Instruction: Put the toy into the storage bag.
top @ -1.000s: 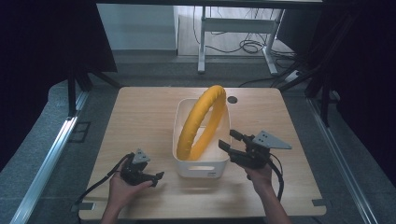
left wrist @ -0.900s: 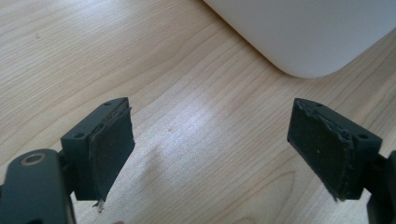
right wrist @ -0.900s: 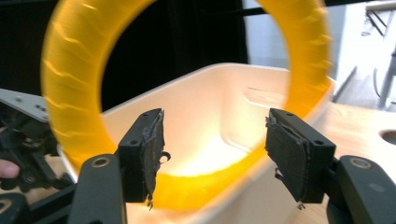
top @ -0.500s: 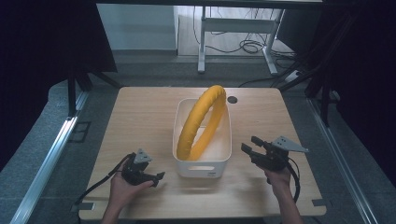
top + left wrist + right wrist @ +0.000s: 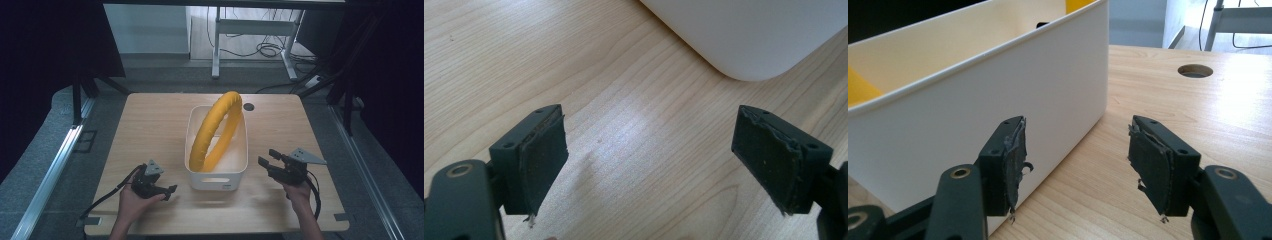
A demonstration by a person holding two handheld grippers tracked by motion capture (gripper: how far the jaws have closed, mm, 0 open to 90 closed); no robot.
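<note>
A big yellow ring [image 5: 217, 127] stands tilted in a white bin [image 5: 216, 177] at the middle of the wooden table [image 5: 150, 130]. My right gripper [image 5: 267, 159] hovers low just right of the bin's front corner, apart from it. In the right gripper view its jaws [image 5: 1080, 160] are open and empty beside the bin wall [image 5: 973, 115]; they have just narrowed, then opened a little. My left gripper [image 5: 170, 191] rests left of the bin's front. It is open [image 5: 649, 155], with bare wood between its pads and the bin's corner [image 5: 749, 35] ahead.
A round cable hole [image 5: 248, 106] sits in the table behind the bin. Bare wood lies to the left and right of the bin. Dark curtains stand on both sides of the table, and a desk frame [image 5: 250, 30] with cables stands on the floor beyond.
My right gripper has moved away from the ring and the bin's right rim, to the right and down toward the table. The left gripper and the ring have stayed put.
</note>
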